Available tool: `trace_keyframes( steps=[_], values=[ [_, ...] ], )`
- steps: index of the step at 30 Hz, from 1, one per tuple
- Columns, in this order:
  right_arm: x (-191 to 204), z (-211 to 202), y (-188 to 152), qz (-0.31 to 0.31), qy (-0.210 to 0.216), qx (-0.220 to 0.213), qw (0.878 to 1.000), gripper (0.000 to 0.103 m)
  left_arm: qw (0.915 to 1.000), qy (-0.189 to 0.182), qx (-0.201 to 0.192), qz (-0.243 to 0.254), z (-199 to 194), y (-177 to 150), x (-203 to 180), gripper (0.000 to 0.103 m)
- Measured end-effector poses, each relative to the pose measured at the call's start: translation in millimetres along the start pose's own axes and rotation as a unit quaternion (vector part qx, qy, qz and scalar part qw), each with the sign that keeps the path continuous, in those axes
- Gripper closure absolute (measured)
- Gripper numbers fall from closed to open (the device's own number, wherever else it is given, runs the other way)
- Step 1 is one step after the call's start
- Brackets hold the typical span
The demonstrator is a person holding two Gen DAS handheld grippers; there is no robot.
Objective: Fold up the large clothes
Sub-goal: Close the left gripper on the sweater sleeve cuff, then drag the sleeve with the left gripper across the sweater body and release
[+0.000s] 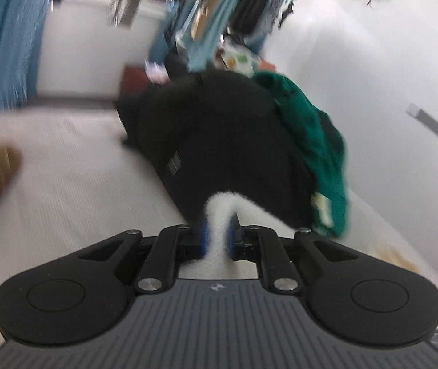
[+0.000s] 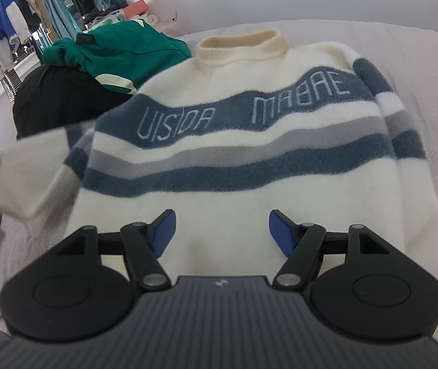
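Observation:
A cream sweater (image 2: 234, 117) with blue and grey stripes and pale lettering lies face up on the white bed cover (image 2: 434, 98), collar at the far end. My right gripper (image 2: 222, 230) is open and empty, hovering over the sweater's lower body. My left gripper (image 1: 219, 236) is shut on a fold of the cream sweater's sleeve (image 1: 219, 215) and holds it raised; the left wrist view is blurred by motion. In the right wrist view that sleeve (image 2: 25, 178) hangs lifted at the left, with a black fingertip at its end.
A black garment (image 1: 219, 141) and a green garment (image 1: 311, 141) are heaped on the bed (image 1: 65, 184) beyond the sleeve; they also show in the right wrist view (image 2: 120, 55). Racks of hanging clothes (image 2: 9, 15) stand behind. A white wall (image 1: 388, 77) runs along the right.

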State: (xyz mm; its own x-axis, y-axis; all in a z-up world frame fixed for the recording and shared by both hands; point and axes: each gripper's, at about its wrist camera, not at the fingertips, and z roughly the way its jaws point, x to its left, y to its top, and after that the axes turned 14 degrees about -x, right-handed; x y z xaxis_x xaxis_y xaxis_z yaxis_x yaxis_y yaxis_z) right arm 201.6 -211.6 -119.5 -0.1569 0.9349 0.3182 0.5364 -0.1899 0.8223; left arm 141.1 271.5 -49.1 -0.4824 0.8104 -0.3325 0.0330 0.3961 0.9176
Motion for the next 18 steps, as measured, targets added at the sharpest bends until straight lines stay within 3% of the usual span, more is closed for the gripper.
trace_keyframes(
  steps=[2, 8, 13, 16, 18],
  values=[
    [-0.7, 0.3, -0.4, 0.0, 0.001, 0.0, 1.0, 0.034, 0.9994, 0.024, -0.003, 0.026, 22.6, -2.9, 8.5, 0.089],
    [-0.6, 6.0, -1.2, 0.002, 0.0, 0.004, 1.0, 0.034, 0.9949, 0.053, 0.086, 0.0, 80.8, -49.4, 55.9, 0.088],
    [4.0, 11.3, -0.6, -0.008, 0.001, 0.006, 1.0, 0.034, 0.9944, 0.036, 0.089, -0.045, 80.7, -48.1, 67.6, 0.086],
    [5.9, 12.8, -1.6, -0.014, 0.001, 0.008, 1.0, 0.034, 0.9964, 0.024, 0.081, -0.002, 72.0, -47.7, 54.3, 0.081],
    [7.0, 12.0, -1.8, -0.017, 0.002, 0.007, 1.0, 0.034, 0.9958, 0.023, 0.087, 0.015, 69.4, -46.5, 49.1, 0.068]
  ],
)
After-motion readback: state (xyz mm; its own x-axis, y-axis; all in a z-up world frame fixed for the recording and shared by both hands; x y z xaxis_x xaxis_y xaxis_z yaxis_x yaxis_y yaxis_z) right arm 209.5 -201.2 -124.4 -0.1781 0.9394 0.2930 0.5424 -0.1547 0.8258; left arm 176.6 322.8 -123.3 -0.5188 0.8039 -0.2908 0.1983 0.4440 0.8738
